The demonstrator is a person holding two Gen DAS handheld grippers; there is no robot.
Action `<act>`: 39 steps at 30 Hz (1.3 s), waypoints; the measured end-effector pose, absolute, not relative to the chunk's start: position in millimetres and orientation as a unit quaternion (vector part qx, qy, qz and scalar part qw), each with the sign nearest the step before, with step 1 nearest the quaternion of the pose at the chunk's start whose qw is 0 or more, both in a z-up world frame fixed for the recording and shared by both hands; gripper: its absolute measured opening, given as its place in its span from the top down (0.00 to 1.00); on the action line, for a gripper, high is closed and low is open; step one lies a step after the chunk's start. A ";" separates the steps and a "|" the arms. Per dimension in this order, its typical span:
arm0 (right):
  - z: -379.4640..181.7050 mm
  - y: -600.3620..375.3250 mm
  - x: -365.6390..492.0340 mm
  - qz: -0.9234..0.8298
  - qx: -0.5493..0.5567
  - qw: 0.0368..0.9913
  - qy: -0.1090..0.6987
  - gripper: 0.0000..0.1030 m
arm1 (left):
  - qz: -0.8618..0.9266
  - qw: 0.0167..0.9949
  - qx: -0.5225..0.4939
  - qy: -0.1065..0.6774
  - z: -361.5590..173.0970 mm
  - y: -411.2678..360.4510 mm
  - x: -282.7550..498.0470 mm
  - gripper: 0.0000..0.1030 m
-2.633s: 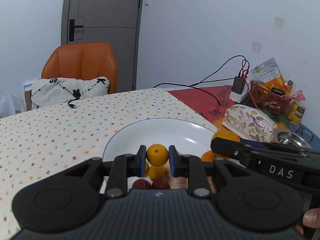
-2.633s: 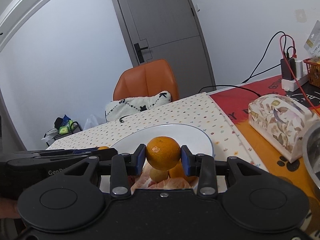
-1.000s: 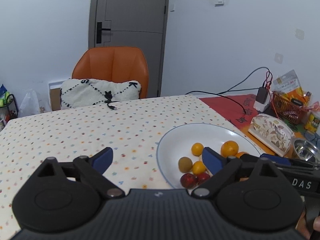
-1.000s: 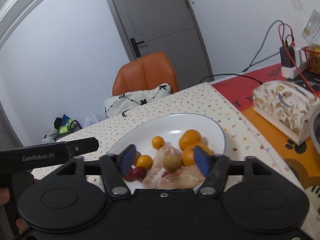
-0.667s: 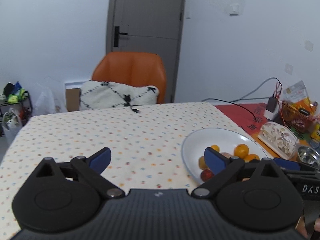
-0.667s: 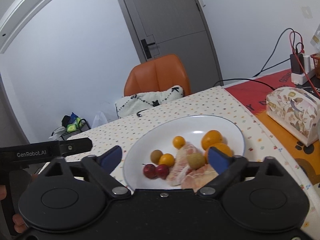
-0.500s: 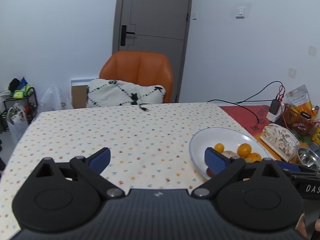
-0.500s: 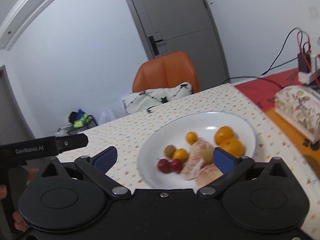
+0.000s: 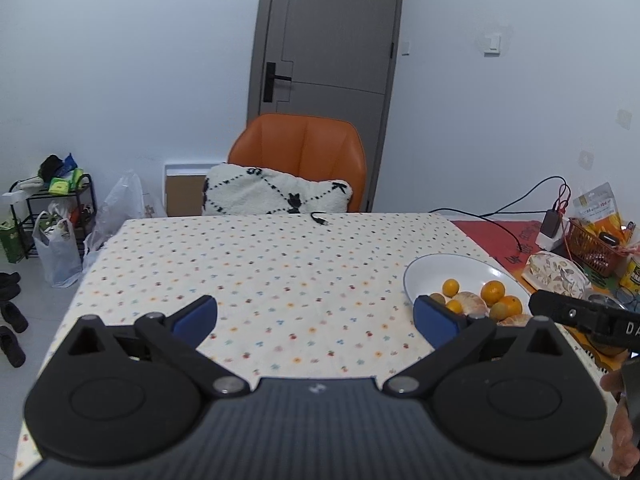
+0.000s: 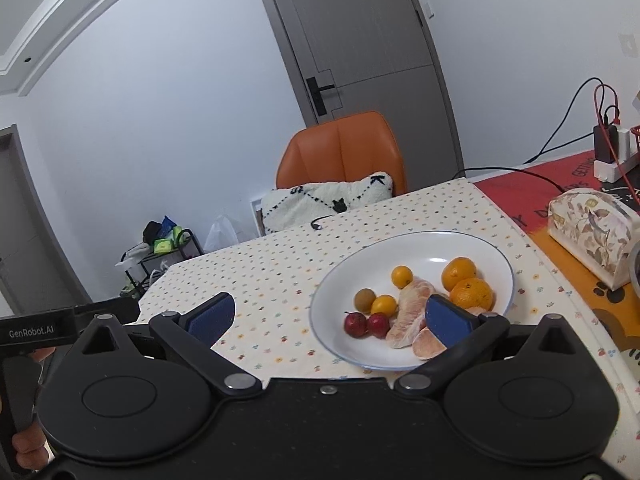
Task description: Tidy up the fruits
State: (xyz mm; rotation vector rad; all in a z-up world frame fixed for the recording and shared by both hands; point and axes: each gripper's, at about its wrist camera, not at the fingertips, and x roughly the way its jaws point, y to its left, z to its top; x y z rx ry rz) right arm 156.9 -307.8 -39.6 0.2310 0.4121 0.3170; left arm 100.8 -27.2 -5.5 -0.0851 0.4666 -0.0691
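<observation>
Both tools released above the dotted worktop [image 9: 280,272].
The round white ceramic plate [image 10: 460,240] lies ahead-right of the left tool [image 9: 316,316] and under the right tool [image 10: 332,316]; it holds oranges [image 10: 470,294], pomelo segments [image 10: 412,308], a kiwi [image 10: 364,300] and two red fruits [image 10: 366,325].

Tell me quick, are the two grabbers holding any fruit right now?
Left gripper: open, holding nothing.
Right gripper: open, holding nothing.

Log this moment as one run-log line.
left gripper: open, empty | right gripper: open, empty | fruits: all in white plate | phase: both backed off from plate
</observation>
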 end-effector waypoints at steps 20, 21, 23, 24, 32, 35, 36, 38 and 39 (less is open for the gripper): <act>-13.8 -302.6 89.4 0.144 0.097 0.968 0.182 0.00 | 0.015 0.986 -0.036 0.163 27.2 3.0 12.1 0.00; -13.8 -303.6 86.7 0.142 0.100 0.968 0.182 0.00 | 0.019 0.986 -0.036 0.163 27.0 2.9 9.2 0.00; -13.2 -304.8 82.1 0.138 0.106 0.967 0.184 0.00 | 0.037 0.985 -0.028 0.168 24.8 1.5 6.0 0.00; -13.5 -304.4 80.7 0.138 0.104 0.967 0.188 0.00 | 0.048 0.983 -0.024 0.174 23.0 1.5 5.2 0.00; -13.1 -294.4 63.0 0.139 0.074 0.964 0.215 0.00 | 0.064 0.974 -0.028 0.217 2.1 5.4 1.9 0.00; -14.7 -291.5 60.7 0.125 0.073 0.965 0.218 0.00 | 0.049 0.972 -0.022 0.230 -4.5 0.3 -2.5 0.00; -16.3 -288.3 61.4 0.122 0.062 0.965 0.223 0.00 | 0.045 0.971 -0.019 0.233 -6.3 -1.2 -3.4 0.00; -19.2 -283.2 62.1 0.117 0.049 0.965 0.228 0.00 | 0.042 0.970 -0.015 0.238 -9.3 -3.1 -4.6 0.00; -20.6 -282.3 62.0 0.119 0.050 0.965 0.230 0.00 | 0.039 0.970 -0.014 0.241 -10.4 -4.1 -5.0 0.00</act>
